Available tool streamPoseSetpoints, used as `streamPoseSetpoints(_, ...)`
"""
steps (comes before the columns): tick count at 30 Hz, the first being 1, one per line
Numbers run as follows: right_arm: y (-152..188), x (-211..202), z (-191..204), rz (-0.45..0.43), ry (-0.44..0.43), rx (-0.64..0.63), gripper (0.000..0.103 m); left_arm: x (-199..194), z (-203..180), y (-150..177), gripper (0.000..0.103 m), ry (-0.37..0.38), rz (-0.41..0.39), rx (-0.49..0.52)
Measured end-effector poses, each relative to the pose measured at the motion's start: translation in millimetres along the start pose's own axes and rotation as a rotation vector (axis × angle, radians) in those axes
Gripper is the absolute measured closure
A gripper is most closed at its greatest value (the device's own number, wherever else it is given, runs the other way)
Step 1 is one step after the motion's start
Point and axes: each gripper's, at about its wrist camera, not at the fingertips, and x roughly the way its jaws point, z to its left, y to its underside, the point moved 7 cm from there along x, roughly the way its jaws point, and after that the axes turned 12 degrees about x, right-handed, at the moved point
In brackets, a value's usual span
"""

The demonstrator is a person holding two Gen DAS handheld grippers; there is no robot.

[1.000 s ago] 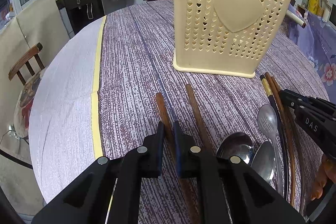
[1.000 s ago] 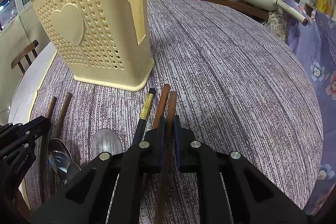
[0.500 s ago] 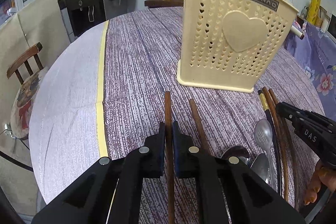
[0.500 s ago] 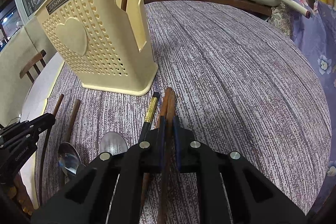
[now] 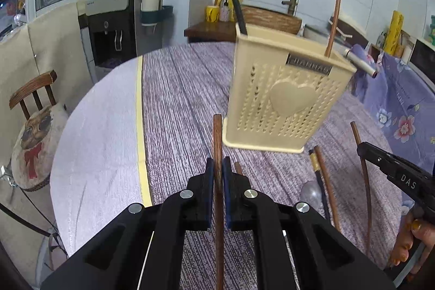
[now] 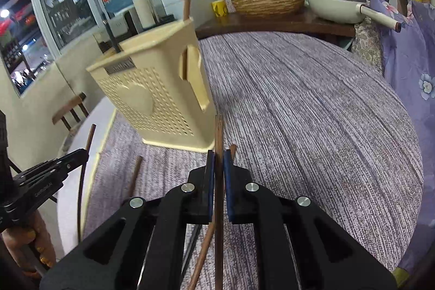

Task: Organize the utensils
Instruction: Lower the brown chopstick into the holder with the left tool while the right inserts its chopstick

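My left gripper is shut on a brown wooden chopstick, held clear of the striped tablecloth. My right gripper is shut on a second brown chopstick, also lifted. A cream perforated utensil holder stands just beyond both, with a dark chopstick and a brown one standing in it. On the cloth lie a black-and-gold chopstick, a brown chopstick and a metal spoon. In the right wrist view, the left gripper shows at the left edge.
A wooden chair with a printed cushion stands left of the round table. A water dispenser is behind it. A wicker basket and a cream pan sit on the far counter. Floral cloth lies at the right.
Both grippers have risen and tipped up, each lifting its chopstick off the cloth. The other utensils stay on the table and the holder has not moved.
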Motion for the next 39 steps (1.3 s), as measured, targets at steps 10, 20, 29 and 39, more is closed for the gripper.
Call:
streamPoseSetpoints(10, -18.8, -53.2, 18.9, -0.091, -0.090, -0.026, 0.095, -43.3, 1.2, -29.5, 0.096, 0.023, -0.120, -0.003)
streamPoseSetpoints(20, -33.6, -94.8, 34.6, -0.181, -0.107, -0.093, 0.095, -68.8, 8.3, -43.5, 0.096, 0.025, -0.199, 0.008)
streamPoseSetpoints(29, -43.8, -104.9, 42.9, -0.209, -0.112, -0.115, 0.095, -80.2, 13.5, -54.6, 0.096, 0.010, -0.242, 0.014)
streamPoseSetpoints(39, -56.7, -107.9, 54.2, -0.221, -0.124, -0.136, 0.095, -84.3, 14.8, -64.9, 0.096, 0.019, -0.261, 0.017)
